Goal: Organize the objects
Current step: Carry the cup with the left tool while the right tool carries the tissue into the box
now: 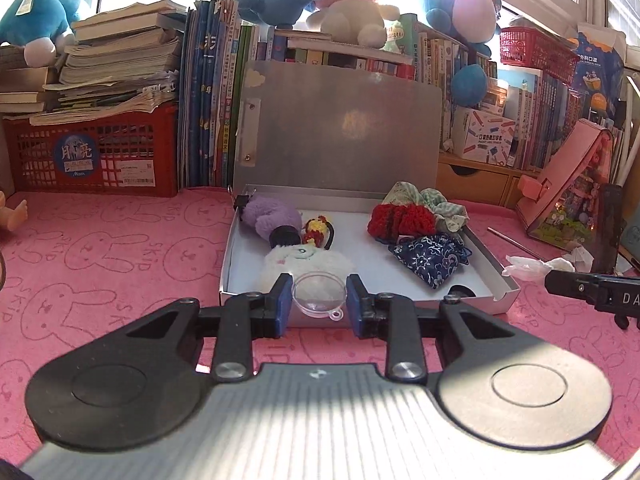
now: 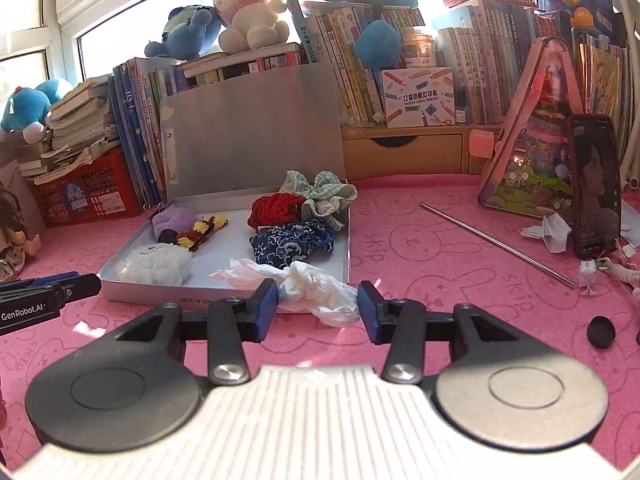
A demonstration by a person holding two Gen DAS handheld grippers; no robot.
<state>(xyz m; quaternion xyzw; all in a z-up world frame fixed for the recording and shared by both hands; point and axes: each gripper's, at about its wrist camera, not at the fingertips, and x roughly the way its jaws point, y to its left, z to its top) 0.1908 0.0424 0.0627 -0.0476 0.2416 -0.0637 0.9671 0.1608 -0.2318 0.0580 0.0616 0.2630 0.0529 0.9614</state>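
An open silver tin lies on the pink mat with its lid up. It holds a purple plush, a white plush, a red knit piece, a green scrunchie and a blue floral pouch. My left gripper is shut on a clear plastic half-shell at the tin's front edge. My right gripper is open around a crumpled white wrapper by the tin's front right corner, not pressing it.
Books, a red crate and plush toys line the back. A metal straw, a phone, a pink triangular box, paper scraps and a black cap lie to the right.
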